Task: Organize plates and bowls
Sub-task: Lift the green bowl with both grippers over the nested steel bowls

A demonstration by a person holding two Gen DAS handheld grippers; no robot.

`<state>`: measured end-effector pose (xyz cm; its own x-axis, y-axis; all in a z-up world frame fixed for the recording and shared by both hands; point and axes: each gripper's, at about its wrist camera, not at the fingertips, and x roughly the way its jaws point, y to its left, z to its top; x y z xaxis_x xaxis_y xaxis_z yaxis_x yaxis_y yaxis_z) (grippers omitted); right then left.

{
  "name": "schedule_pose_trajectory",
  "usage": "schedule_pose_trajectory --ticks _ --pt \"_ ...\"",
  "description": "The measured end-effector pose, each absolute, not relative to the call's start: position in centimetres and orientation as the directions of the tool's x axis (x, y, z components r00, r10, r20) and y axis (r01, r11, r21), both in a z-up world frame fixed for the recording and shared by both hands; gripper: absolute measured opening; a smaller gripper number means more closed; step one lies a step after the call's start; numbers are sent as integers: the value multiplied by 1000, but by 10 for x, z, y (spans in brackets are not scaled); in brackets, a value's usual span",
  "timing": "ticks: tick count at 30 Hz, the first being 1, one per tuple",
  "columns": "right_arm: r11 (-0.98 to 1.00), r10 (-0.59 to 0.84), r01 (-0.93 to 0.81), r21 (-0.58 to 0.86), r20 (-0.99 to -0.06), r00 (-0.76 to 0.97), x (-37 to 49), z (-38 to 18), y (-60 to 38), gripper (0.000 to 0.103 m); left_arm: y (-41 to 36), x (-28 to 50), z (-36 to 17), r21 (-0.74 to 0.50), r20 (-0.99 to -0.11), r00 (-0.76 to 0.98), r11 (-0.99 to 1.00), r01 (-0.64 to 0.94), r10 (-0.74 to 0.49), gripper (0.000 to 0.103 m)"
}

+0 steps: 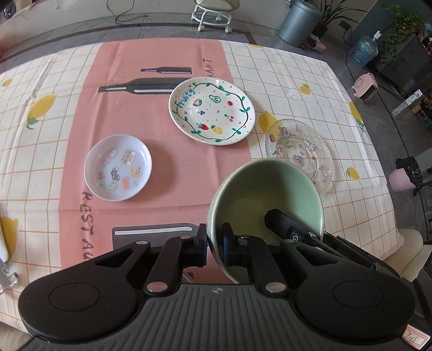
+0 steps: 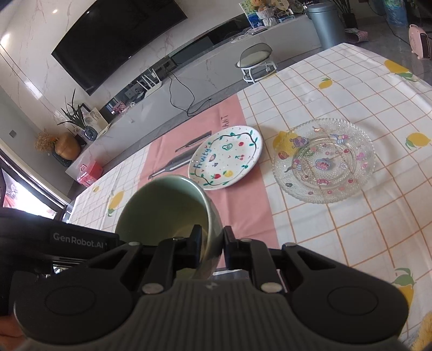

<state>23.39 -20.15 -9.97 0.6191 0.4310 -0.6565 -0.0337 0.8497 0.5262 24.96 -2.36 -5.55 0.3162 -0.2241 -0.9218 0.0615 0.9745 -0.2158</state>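
Both grippers grip the same green bowl (image 1: 270,194), held tilted above the table. My left gripper (image 1: 214,243) is shut on its left rim. My right gripper (image 2: 212,241) is shut on the opposite rim of the bowl (image 2: 164,205), and its black finger shows inside the bowl in the left wrist view (image 1: 286,224). A white "Fruity" plate (image 1: 212,110) (image 2: 226,159) lies on the pink strip. A clear glass plate (image 1: 299,151) (image 2: 324,159) lies to its right. A small lilac plate with stickers (image 1: 117,171) lies at the left.
The table carries a checked lemon-print cloth with a pink centre strip (image 1: 162,189). Off the far edge stand a white stool (image 1: 214,13), a grey bin (image 1: 297,21) and a water jug (image 1: 363,51). A TV (image 2: 116,35) hangs on the wall.
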Motion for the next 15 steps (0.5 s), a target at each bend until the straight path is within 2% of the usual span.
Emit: schedule_pose_trajectory --ticks 7,15 --pt "837 470 -95 539 -619 629 213 -75 -190 15 -7 220 -30 -212 -908 352 974 78 -226 12" --pt "833 515 -170 527 -624 588 187 -62 -162 15 26 182 -27 -247 -905 346 968 48 -249 14"
